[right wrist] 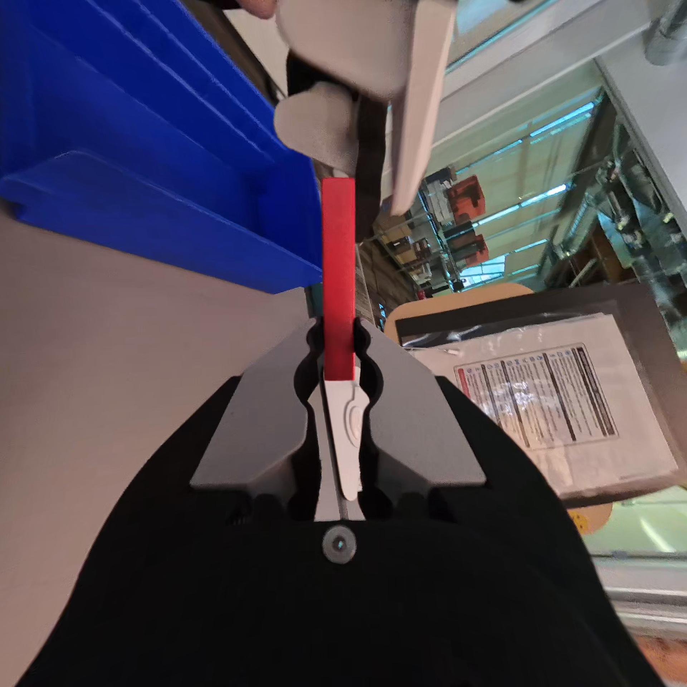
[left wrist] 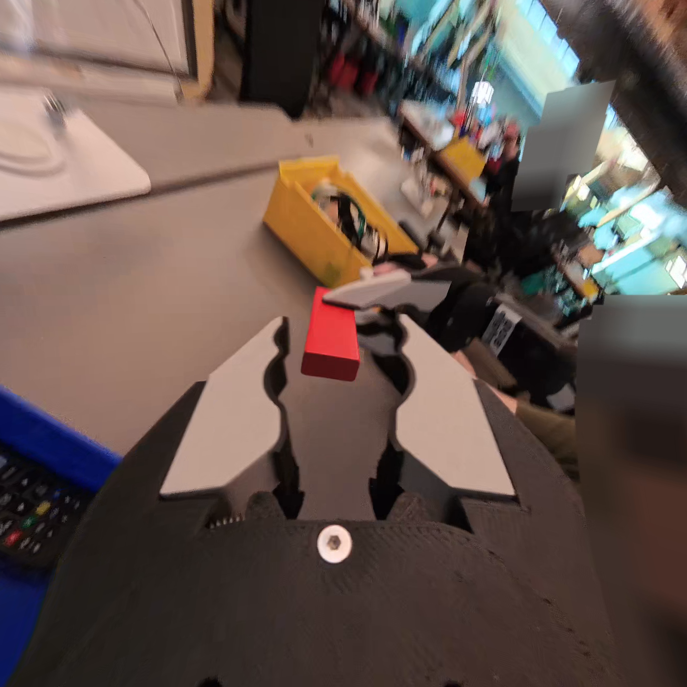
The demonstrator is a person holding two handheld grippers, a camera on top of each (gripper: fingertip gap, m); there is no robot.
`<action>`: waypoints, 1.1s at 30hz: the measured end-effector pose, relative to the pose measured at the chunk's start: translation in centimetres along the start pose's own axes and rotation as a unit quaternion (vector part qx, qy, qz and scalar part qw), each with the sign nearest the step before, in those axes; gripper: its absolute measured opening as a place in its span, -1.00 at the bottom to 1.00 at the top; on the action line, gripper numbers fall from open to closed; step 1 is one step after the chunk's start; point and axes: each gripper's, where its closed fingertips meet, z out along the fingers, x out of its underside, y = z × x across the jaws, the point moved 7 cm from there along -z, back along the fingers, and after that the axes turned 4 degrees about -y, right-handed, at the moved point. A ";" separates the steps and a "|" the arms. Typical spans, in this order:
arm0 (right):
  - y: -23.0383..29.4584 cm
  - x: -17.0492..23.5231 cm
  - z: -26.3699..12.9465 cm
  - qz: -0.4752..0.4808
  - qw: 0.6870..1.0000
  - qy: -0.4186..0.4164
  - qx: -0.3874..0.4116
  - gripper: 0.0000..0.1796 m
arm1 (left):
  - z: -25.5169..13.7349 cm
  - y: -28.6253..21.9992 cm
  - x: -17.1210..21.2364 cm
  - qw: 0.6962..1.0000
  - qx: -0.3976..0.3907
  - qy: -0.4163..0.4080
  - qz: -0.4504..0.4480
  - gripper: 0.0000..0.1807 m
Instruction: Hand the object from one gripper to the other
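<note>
On my left a blue bin is cut off at the frame edge, with a dark keypad-like thing in it too blurred to identify. My left gripper is released, fingers spread wide. The red block hangs in the air just ahead of the gap between them, touching neither finger. My right gripper is clenched on the block's far end. A yellow bin sits behind. A printed sheet lies bagged at right.
</note>
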 end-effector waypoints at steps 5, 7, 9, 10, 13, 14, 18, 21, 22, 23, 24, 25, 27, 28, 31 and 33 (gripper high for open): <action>-2.5 0.3 -0.9 0.148 0.986 -0.065 0.035 -0.84 | -2.8 -0.8 -2.8 0.988 0.023 -0.146 0.044 -0.26; -3.2 0.2 -1.3 0.250 0.960 -0.125 0.013 -0.84 | -3.6 -1.6 -3.3 0.978 0.059 -0.181 0.088 -0.24; -3.8 -0.2 -1.7 0.369 0.906 -0.204 -0.045 -0.84 | -4.0 -2.4 -3.3 0.964 0.105 -0.210 0.125 -0.20; -4.1 -0.4 -1.9 0.426 0.868 -0.243 -0.076 -0.84 | -4.2 -2.8 -3.1 0.957 0.127 -0.221 0.141 -0.24; -4.9 -0.5 -2.3 0.537 0.769 -0.322 -0.133 -0.84 | -3.9 -3.2 -2.7 0.945 0.157 -0.232 0.167 -0.26; -5.0 -0.5 -2.4 0.556 0.746 -0.334 -0.147 -0.84 | -3.6 -3.2 -2.6 0.946 0.161 -0.226 0.169 -0.28; -5.6 -0.1 -2.4 0.635 0.661 -0.361 -0.172 -0.84 | -2.1 -3.7 -1.6 0.952 0.173 -0.169 0.189 -0.25; -5.7 0.0 -2.3 0.687 0.584 -0.377 -0.211 -0.84 | -1.0 -4.4 -1.7 0.938 0.094 -0.179 0.282 0.05; -5.6 0.0 -2.2 0.703 0.563 -0.374 -0.222 -0.84 | -0.7 -4.6 -1.8 0.924 0.043 -0.193 0.327 0.27; -5.5 0.0 -2.0 0.717 0.544 -0.370 -0.231 -0.84 | -0.6 -4.9 -1.9 0.904 -0.008 -0.210 0.371 0.46; -5.4 -0.1 -1.9 0.727 0.528 -0.368 -0.240 -0.84 | -0.5 -5.3 -1.9 0.879 -0.056 -0.226 0.416 0.50; -5.2 -0.2 -1.8 0.734 0.514 -0.365 -0.252 -0.85 | -0.3 -5.7 -1.8 0.852 -0.095 -0.234 0.459 0.53; -5.0 -0.3 -1.7 0.746 0.497 -0.355 -0.266 -0.85 | 0.2 -6.6 -1.3 0.804 -0.140 -0.235 0.528 0.57; -4.9 -0.3 -1.7 0.750 0.493 -0.349 -0.270 -0.85 | 0.5 -6.9 -1.0 0.789 -0.157 -0.223 0.551 0.57; -4.7 -0.3 -1.7 0.756 0.481 -0.330 -0.296 -0.85 | 1.8 -7.5 -0.3 0.767 -0.175 -0.180 0.590 0.59; -4.6 -0.4 -1.9 0.758 0.469 -0.321 -0.321 -0.86 | 2.4 -7.8 0.1 0.754 -0.179 -0.164 0.610 0.56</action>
